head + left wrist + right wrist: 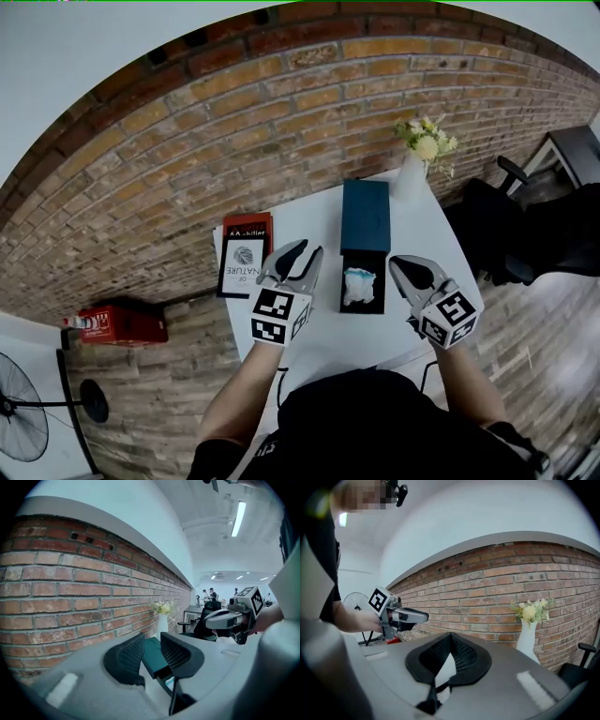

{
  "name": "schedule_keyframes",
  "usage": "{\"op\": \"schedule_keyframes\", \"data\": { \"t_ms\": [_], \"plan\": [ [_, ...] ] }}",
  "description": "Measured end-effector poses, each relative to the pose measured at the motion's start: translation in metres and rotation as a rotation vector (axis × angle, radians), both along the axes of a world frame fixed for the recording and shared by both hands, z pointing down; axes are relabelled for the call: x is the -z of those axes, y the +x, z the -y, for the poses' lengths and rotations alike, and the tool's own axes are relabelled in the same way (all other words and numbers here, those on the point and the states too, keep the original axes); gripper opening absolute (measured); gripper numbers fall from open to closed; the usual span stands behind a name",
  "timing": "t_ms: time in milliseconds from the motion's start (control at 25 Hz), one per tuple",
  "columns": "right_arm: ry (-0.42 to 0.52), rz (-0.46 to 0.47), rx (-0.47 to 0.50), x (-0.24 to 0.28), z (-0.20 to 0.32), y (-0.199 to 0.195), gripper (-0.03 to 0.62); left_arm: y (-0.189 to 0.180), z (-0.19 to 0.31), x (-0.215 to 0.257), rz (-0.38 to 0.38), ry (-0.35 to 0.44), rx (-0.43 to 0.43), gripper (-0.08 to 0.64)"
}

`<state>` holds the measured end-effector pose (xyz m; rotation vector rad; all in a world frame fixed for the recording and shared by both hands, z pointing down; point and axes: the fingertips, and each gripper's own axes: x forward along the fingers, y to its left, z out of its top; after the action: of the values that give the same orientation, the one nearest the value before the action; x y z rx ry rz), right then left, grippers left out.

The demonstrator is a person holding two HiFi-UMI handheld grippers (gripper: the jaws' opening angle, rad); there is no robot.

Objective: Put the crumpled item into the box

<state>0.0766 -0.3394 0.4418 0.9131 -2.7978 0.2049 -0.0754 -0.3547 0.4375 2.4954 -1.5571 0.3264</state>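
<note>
Book (246, 255) lay at the left of the white desk (342, 345). Beside it hovered the left gripper (307, 251), fingers apart and empty. The crumpled item (359, 284) sat inside the open box (364, 216). Right of the box hung the right gripper (403, 267), fingers closed on nothing, a vase of flowers (411, 176) beyond.

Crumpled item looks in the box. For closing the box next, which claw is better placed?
Left, probably: the left claw has jaws apart, with the box framed between them in its view; the right claw is shut and its view misses the box.
</note>
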Motion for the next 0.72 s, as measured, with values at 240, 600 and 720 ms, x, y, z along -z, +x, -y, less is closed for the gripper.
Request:
{"op": "schedule_keyframes", "data": {
  "t_ms": [240,600,720],
  "plan": [
    [0.078,-0.002,0.003,0.026,-0.001,0.000,-0.002,-0.021,-0.002,0.020,-0.018,0.048,0.045,0.084],
    [0.065,0.031,-0.054,0.026,0.007,0.005,-0.002,-0.038,0.000,0.021,-0.045,0.053,0.095,0.029],
    [0.062,0.039,-0.051,0.027,0.010,0.003,-0.002,-0.042,0.000,0.021,-0.043,0.051,0.101,0.020]
  ]
}}
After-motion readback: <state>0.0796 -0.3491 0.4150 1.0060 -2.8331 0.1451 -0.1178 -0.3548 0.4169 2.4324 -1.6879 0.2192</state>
